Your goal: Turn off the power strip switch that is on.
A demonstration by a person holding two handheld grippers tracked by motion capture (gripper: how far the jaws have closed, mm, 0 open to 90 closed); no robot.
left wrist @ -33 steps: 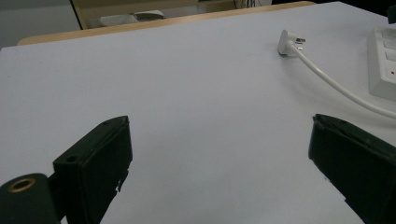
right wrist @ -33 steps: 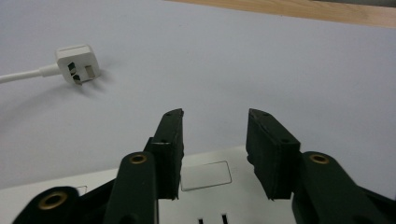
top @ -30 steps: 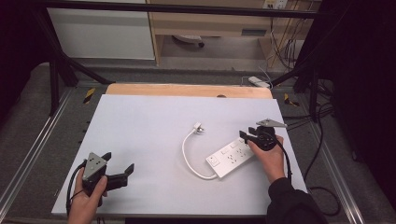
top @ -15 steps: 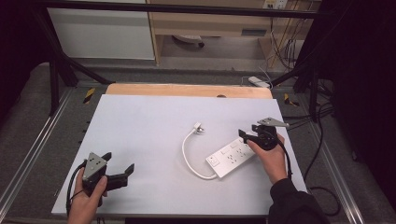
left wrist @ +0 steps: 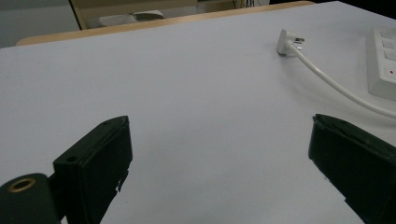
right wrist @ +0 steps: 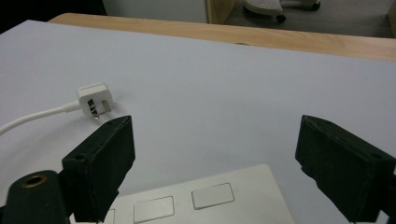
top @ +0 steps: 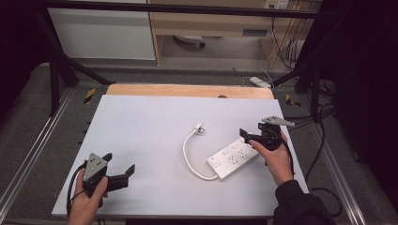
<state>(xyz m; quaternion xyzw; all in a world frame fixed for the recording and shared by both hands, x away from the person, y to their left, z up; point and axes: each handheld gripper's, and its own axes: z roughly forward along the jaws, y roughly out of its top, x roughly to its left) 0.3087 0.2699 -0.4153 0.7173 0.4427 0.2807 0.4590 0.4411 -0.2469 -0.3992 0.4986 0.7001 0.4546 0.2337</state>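
one white power strip (top: 233, 158) is seen lying flat on the white table (top: 141, 136), on the right side. in the high view its far end is partly hidden behind the right gripper (top: 248, 136) and the hand that holds it. in the right gripper view only a corner of the strip is seen at the bottom, cut off by the edge, with two small flat buttons in full and part of a third. in the left gripper view a small piece of the strip is seen at the right edge, and the rest is cut off.

one white cord (top: 190, 159) is seen coming from the near end of the strip. it bends in a curve and ends in one white plug (top: 199, 127), which lies on the table, apart from the strip. the metal pins of the plug are small and hard to count.

two grippers are seen. the right gripper is held just over the far end of the strip, with its jaws spread wide and nothing held between them. whether it touches the strip cannot be told. the left gripper (top: 123, 172) is held at the near left of the table, well apart from the strip, with its jaws also spread wide and nothing between them.

one wooden edge (top: 187, 90) is seen along the far side of the table.
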